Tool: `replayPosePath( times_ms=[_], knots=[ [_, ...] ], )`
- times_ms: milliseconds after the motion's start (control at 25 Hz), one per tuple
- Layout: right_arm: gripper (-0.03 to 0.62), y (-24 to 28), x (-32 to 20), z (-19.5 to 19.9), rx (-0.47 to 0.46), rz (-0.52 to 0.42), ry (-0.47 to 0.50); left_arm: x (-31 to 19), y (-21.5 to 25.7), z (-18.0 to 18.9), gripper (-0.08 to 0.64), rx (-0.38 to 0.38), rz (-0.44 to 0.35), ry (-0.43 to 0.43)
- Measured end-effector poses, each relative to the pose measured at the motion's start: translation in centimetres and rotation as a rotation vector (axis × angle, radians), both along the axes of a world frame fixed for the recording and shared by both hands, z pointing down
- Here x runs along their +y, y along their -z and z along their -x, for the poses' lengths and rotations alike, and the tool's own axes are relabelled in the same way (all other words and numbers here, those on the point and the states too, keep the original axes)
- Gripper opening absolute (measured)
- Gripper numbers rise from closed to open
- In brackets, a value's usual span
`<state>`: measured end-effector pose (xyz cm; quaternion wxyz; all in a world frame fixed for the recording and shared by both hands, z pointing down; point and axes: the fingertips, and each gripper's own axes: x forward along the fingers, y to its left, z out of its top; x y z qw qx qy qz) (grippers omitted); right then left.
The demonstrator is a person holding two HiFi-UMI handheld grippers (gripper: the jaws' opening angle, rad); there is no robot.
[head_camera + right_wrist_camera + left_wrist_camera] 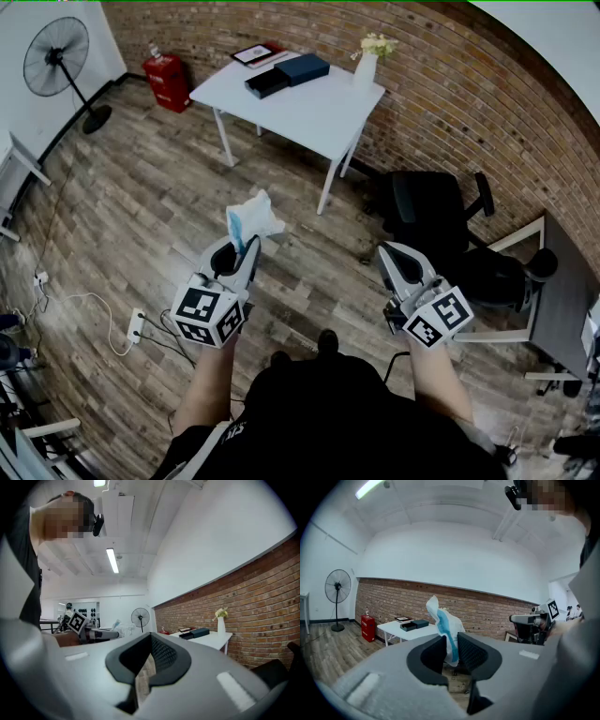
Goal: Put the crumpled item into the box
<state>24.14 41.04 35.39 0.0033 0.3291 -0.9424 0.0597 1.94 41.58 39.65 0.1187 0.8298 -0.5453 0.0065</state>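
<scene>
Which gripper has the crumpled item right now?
The left gripper: its jaws clamp the white-and-blue crumpled item, while the right gripper is shut on nothing.

Left hand-held gripper [242, 248]: pale grey moulded shell, black jaw liners with grid-textured pads [473, 654]. Rear cube [208, 314] is white, each face bearing a black square marker.
Right hand-held gripper [394, 258]: same grey shell and black liners, matching marker cube [439, 319], small white rectangular label [233, 689] on the shell.
Person: black top [328, 412] with a white mark low at one side, dark shoes [327, 339], black head-mounted camera [98, 524].
</scene>
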Motion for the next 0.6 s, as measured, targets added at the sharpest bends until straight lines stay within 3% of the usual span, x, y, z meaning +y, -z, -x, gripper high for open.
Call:
replayPosePath(
  times_ms=[320,600],
  knots=[
    [-0.003,1.9,-2.2,0.7,-0.001,-0.057,0.048,-1.0,0.8,0.1,0.072,-0.030,0.006,0.037],
    [-0.003,1.4,-3.4,-3.1,-0.018,-0.047,0.065,-1.6,1.4,-3.7,0.072,-0.043,0.016,0.039]
  ],
)
